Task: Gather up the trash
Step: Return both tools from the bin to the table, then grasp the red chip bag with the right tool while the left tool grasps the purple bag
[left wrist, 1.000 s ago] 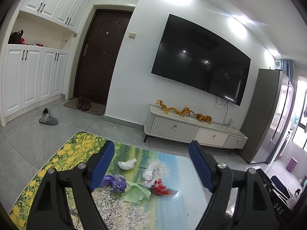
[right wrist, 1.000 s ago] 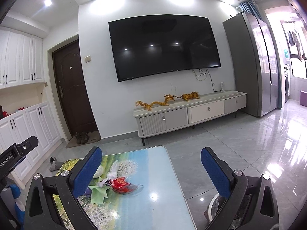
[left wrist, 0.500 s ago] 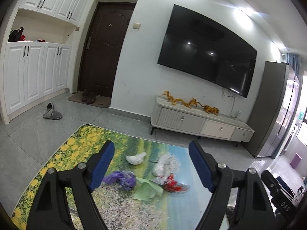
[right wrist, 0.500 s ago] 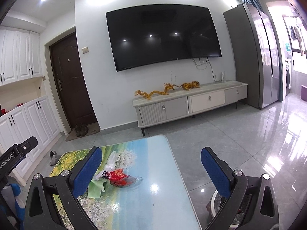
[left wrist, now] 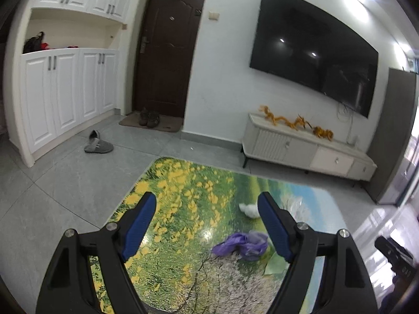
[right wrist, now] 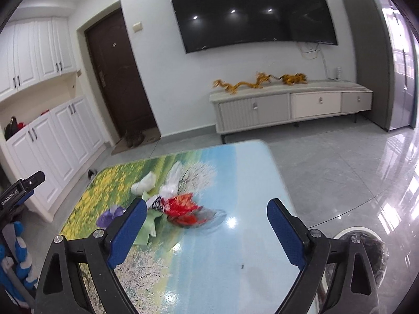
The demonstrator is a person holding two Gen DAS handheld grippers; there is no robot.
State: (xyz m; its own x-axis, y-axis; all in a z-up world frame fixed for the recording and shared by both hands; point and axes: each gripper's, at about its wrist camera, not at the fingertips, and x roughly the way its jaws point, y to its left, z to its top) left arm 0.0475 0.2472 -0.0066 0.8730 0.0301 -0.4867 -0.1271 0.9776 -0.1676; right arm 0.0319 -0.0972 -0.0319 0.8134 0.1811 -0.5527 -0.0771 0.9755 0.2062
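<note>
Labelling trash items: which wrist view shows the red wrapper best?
Right wrist view: the red wrapper lies unobstructed on the table, between the open fingers, slightly blurred. The left wrist view does not show it; the left gripper's right finger covers that area.

A low table (right wrist: 251, 183) with a glossy printed landscape top carries a cluster of litter: a purple plastic bag (left wrist: 242, 243), a white crumpled tissue (right wrist: 143, 185), a pale green paper sheet (right wrist: 146, 229), a red wrapper (right wrist: 183, 206) and clear plastic film (right wrist: 174, 176), bunched close together.
</note>
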